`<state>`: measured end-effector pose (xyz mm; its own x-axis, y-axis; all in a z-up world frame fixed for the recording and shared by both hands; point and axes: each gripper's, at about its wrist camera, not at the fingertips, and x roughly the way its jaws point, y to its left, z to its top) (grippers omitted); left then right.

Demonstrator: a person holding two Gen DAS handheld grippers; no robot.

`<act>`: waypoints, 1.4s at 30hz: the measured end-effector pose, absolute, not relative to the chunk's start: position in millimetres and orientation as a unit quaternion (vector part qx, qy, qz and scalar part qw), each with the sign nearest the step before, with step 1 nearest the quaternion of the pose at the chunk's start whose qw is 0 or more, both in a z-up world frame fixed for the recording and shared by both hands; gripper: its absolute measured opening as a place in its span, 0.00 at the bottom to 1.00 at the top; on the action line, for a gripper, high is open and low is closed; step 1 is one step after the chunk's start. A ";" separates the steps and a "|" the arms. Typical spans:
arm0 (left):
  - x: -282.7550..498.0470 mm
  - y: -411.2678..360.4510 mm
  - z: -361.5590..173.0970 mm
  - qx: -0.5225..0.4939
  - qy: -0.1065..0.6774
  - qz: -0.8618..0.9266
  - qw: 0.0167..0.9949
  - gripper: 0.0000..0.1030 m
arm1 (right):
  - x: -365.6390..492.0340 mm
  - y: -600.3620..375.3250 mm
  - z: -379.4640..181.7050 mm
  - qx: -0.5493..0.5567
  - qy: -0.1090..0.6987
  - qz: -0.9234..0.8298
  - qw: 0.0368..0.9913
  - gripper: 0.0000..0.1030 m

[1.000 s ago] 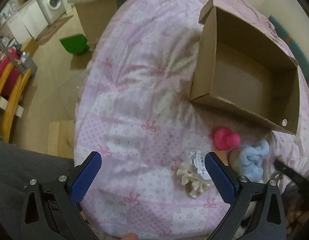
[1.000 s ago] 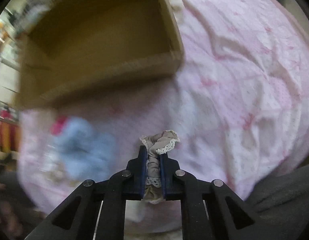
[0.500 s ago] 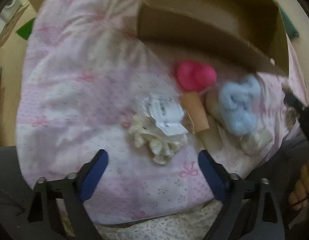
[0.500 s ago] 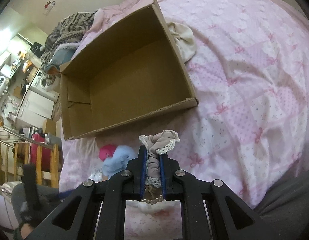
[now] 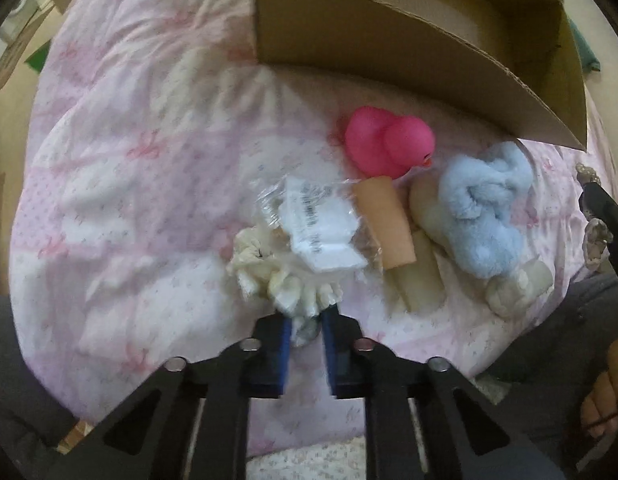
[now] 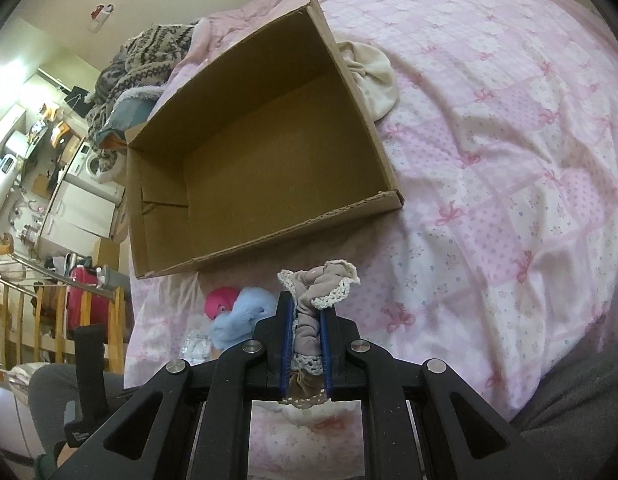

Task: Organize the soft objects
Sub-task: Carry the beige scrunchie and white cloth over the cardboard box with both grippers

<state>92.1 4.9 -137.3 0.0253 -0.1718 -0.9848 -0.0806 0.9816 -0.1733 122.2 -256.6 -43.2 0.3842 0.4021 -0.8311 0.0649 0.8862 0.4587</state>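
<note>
Pink quilt (image 6: pixel 509 168) bears an empty cardboard box (image 6: pixel 269 168).

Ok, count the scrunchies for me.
3. A cream scrunchie closing in the left claw, a lace-trimmed scrunchie in the right claw, a blue scrunchie beside the pink duck. Others may be hidden.

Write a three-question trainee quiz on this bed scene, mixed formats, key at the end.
1. True or false: the cardboard box already holds a soft item.
2. Multiple choice: what is clamped in the right gripper? A) blue fluffy toy B) lace-trimmed beige scrunchie C) pink rubber duck
3. Fill in: the left gripper is closing on the cream ____ that lies partly under a plastic packet.

Key
1. False; the box is empty.
2. B, the beige scrunchie. The blue fluffy toy and pink rubber duck lie on the quilt.
3. Scrunchie.
</note>
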 end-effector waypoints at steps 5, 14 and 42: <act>71.5 30.8 -111.2 -0.104 0.695 -0.031 0.711 0.11 | 120.2 -256.7 -41.7 0.217 0.542 0.111 0.804 0.13; 62.5 48.2 -44.9 -0.079 0.618 -0.001 0.782 0.11 | 118.1 -252.5 -37.7 0.213 0.537 0.119 0.807 0.13; 187.9 -1.0 9.9 -0.008 0.466 -0.011 0.885 0.11 | 194.4 -233.0 37.2 0.135 0.421 0.155 0.884 0.13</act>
